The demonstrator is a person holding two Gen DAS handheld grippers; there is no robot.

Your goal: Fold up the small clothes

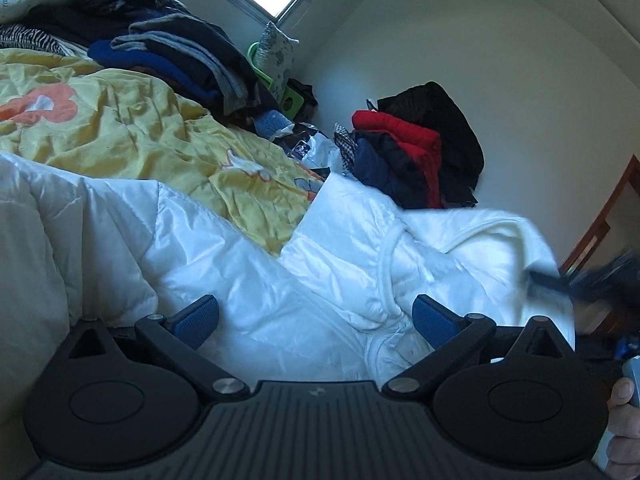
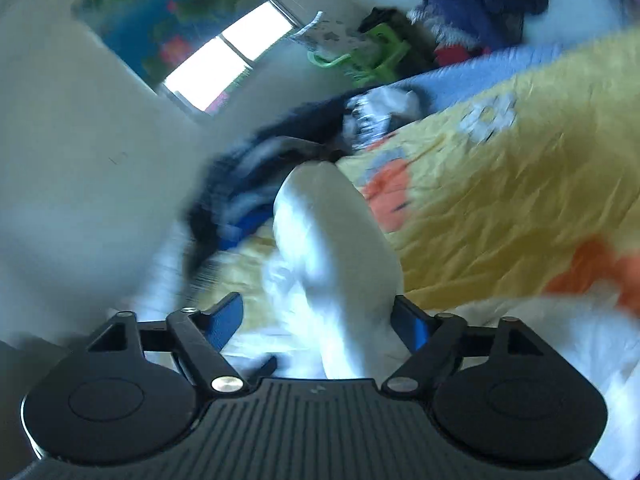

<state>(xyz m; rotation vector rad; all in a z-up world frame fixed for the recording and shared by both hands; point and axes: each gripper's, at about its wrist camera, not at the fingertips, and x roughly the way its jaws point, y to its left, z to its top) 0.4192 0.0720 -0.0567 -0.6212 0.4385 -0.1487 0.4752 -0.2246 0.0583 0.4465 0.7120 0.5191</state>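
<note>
The garment is a white padded jacket (image 1: 248,248), shiny, quilted and puffy. Judged from its look, it is light and soft, it will slump when lifted, and the slick shell may slide between smooth pads. The ribbed trim (image 1: 390,276) along its edge appears the firmer place to take hold; a pinch on the bulky padding alone is likely to slip.

Left gripper (image 1: 316,320): the jaws stand wide apart. The jacket lies directly ahead of it and beneath it on the yellow bedspread (image 1: 132,128). The ribbed trim runs just beside the right-hand blue pad (image 1: 434,322); whether the pad touches it cannot be told. Nothing is clamped.

Right gripper (image 2: 320,320): the view is blurred by motion. A rounded white fold of the jacket (image 2: 332,248) stands up between the jaws and reaches forward beyond them. The right-hand blue pad (image 2: 412,326) lies against the fold; the left-hand pad (image 2: 226,320) stands clear of it, with a gap showing. The jaws are therefore partly open around the fold, not pressing it from both sides.
</note>
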